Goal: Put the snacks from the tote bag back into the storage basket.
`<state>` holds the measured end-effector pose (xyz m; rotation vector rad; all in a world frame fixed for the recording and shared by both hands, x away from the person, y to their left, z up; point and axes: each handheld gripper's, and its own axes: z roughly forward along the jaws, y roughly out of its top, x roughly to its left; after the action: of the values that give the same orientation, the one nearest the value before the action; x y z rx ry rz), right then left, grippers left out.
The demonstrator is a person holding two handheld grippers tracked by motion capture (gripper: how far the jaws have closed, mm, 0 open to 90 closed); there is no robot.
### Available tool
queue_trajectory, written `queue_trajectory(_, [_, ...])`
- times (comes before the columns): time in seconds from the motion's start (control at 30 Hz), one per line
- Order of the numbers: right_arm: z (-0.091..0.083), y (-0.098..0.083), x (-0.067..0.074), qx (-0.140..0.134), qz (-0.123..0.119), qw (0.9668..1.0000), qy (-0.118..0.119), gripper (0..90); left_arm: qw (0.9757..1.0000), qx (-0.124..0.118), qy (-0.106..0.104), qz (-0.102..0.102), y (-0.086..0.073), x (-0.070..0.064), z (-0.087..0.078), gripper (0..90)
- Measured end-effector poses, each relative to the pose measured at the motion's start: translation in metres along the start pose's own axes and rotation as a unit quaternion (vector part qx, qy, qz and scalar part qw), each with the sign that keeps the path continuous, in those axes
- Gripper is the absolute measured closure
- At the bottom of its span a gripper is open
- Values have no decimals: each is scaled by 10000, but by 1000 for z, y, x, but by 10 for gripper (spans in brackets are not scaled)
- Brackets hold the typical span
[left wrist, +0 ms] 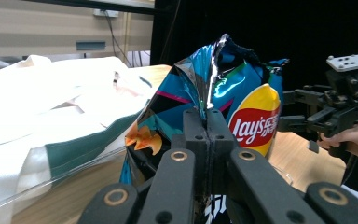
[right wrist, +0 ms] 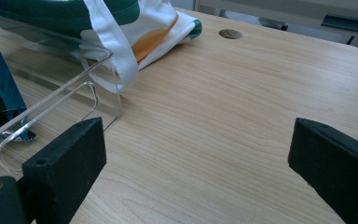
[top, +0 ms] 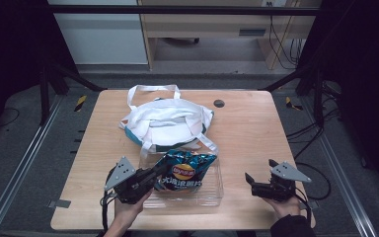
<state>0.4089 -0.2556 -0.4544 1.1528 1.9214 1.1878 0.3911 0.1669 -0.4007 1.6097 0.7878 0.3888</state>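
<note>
A blue Lay's chip bag (top: 185, 173) lies in a clear plastic tray (top: 216, 196) near the table's front edge. My left gripper (top: 158, 174) is shut on the bag's left edge. In the left gripper view the jaws are pressed together on the crimped foil of the chip bag (left wrist: 242, 93), which stands up in front of them. My right gripper (top: 250, 181) rests at the front right, open, with bare wood between its jaws. The right gripper view has the right gripper (right wrist: 198, 158) facing the tray's handle end (right wrist: 46, 126).
A white tote bag (top: 165, 121) with green trim and loose handles lies behind the tray, touching it. The wooden table (top: 246, 133) has a round cable hole (top: 219, 103) at the back right. Black frame bars stand around the table.
</note>
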Motion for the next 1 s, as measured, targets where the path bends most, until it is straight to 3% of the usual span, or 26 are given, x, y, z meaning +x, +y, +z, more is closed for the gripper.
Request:
queue_trajectory(0.33, [0, 0, 0, 4, 19, 10000, -4, 45, 9993, 146, 290, -158, -3, 6, 0, 893])
queue_trajectory(0.37, [0, 0, 0, 8, 16, 10000, -3, 45, 9988, 183, 367, -256, -3, 7, 1, 893])
queue_trajectory(0.7, [0, 0, 0, 5, 0, 10000, -6, 45, 9969, 250, 655, -345, -3, 8, 2, 888])
queue_trajectory(1.0, [1, 0, 1, 31, -10, 10000, 2, 45, 9963, 177, 738, -407, -4, 8, 6, 879])
